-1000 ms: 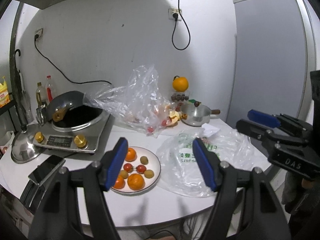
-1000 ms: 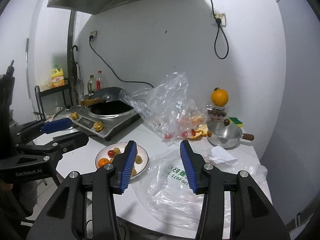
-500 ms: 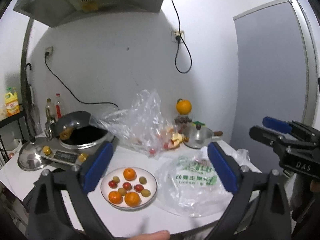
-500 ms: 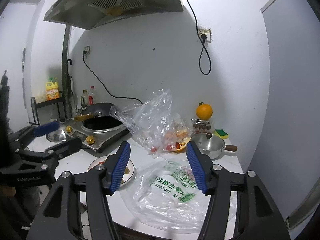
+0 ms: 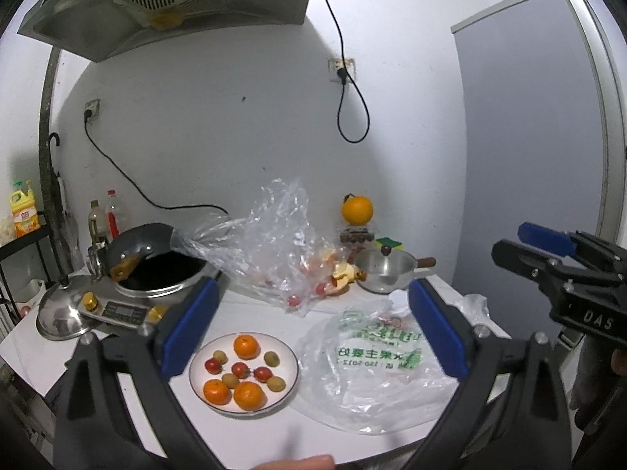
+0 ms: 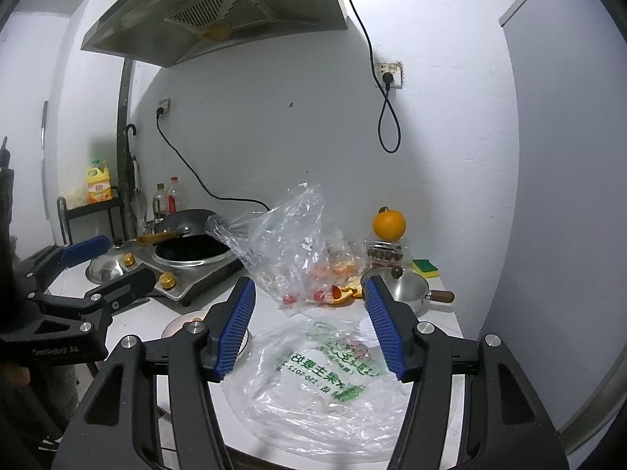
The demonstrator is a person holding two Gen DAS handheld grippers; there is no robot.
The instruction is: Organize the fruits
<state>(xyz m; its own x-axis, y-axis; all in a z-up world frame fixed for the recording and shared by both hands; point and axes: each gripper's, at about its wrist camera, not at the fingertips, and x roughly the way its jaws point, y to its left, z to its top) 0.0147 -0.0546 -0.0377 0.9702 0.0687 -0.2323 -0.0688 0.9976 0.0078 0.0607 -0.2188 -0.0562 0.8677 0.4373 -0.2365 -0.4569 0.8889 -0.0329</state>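
Note:
A white plate [image 5: 288, 385] on the white table holds three oranges [image 5: 246, 346] and several small red and green fruits [image 5: 240, 369]. My left gripper [image 5: 309, 329] is open and empty, held back above the table's front edge. My right gripper [image 6: 309, 329] is open and empty above a flat printed plastic bag [image 6: 329, 376]; that bag also shows in the left wrist view [image 5: 376, 356]. A crumpled clear bag [image 5: 278, 246] with fruit inside lies behind the plate. The plate is mostly hidden in the right wrist view [image 6: 176, 323].
An induction cooker with a dark wok [image 5: 156, 274] and a steel lid [image 5: 62, 317] stand at the left. A small steel pot [image 5: 386, 270] and an orange on a box [image 5: 356, 211] stand at the back right. A grey door [image 5: 529, 156] is at the right.
Both grippers have pulled back and up from the table, so the plate and bags look smaller and lower. The left jaws stand wider apart than a second ago.

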